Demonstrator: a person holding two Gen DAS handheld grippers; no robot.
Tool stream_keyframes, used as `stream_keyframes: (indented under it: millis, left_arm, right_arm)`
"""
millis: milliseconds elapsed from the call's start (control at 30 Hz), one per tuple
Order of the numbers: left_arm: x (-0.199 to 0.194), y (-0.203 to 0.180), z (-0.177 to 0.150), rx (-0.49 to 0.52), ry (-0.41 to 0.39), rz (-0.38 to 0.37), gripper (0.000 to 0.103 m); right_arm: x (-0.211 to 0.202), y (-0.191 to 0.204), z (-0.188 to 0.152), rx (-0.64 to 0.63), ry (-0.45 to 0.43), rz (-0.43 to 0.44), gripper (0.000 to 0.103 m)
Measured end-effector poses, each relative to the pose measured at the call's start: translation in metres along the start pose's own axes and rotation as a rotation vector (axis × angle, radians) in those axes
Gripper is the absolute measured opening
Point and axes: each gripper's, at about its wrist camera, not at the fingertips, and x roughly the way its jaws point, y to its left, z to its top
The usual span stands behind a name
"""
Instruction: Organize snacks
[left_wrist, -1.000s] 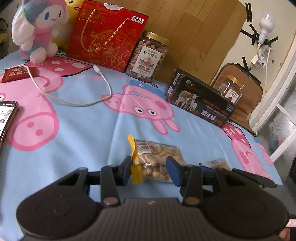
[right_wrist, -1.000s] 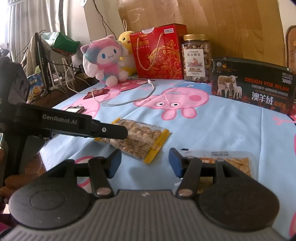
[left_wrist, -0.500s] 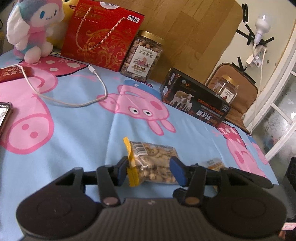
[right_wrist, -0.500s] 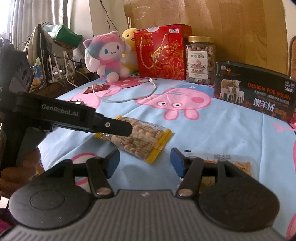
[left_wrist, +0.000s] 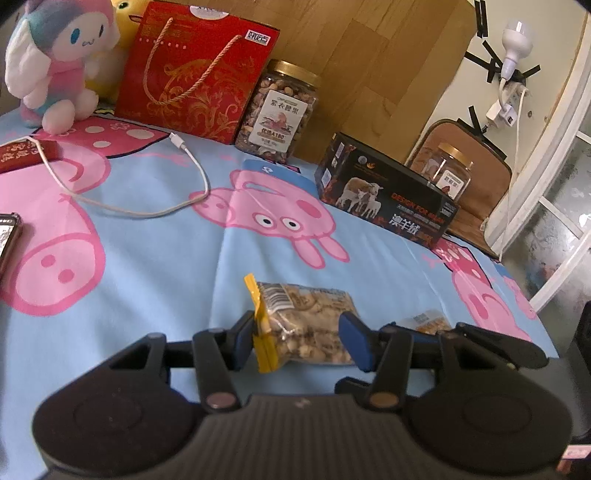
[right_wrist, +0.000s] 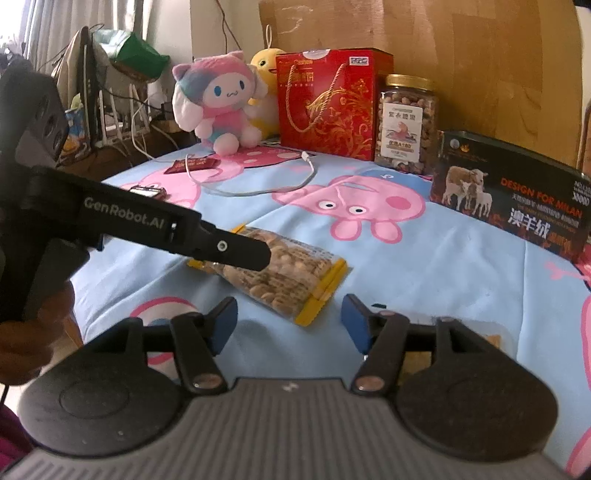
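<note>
A clear bag of nuts with yellow end seals lies flat on the blue pig-print cloth. My left gripper straddles it with its blue pads just off the bag's two sides, jaws open. From the right wrist the same bag shows under the left gripper's fingers. My right gripper hovers just short of the bag; its jaws are opening, with nothing between them. A second, flatter snack packet lies half hidden behind its right finger, also visible as a snack packet from the left wrist.
Along the back stand a red gift bag, a nut jar and a black box. Another jar sits on a chair. Plush toys, a white cable, a phone and a red packet lie left.
The left jaws have spread wider around the nut bag, which now rests flat on the cloth. The right jaws have widened a little. Neither hand has travelled noticeably.
</note>
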Motion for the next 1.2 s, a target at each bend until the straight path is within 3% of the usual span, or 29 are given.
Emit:
stream_keyframes:
  millis: [167, 400, 500, 733, 1200]
  left_arm:
    - [0.003, 0.008, 0.009, -0.033, 0.044, -0.061, 0.061]
    - [0.009, 0.001, 0.01, 0.006, 0.038, -0.036, 0.057]
    - [0.009, -0.008, 0.007, 0.07, 0.025, 0.013, 0.049]
    - [0.008, -0.015, 0.003, 0.072, 0.026, 0.015, 0.048]
    - [0.012, -0.034, 0.009, 0.073, 0.045, -0.036, 0.048]
  right_arm:
    - [0.006, 0.005, 0.004, -0.052, 0.026, -0.013, 0.067]
    - [0.012, 0.003, 0.01, -0.055, 0.044, -0.009, 0.068]
    - [0.014, 0.004, 0.01, -0.067, 0.036, 0.002, 0.057]
    - [0.011, 0.0, 0.007, -0.039, 0.0, 0.003, 0.038]
    - [-0.008, -0.012, 0.004, 0.012, -0.046, -0.027, 0.033]
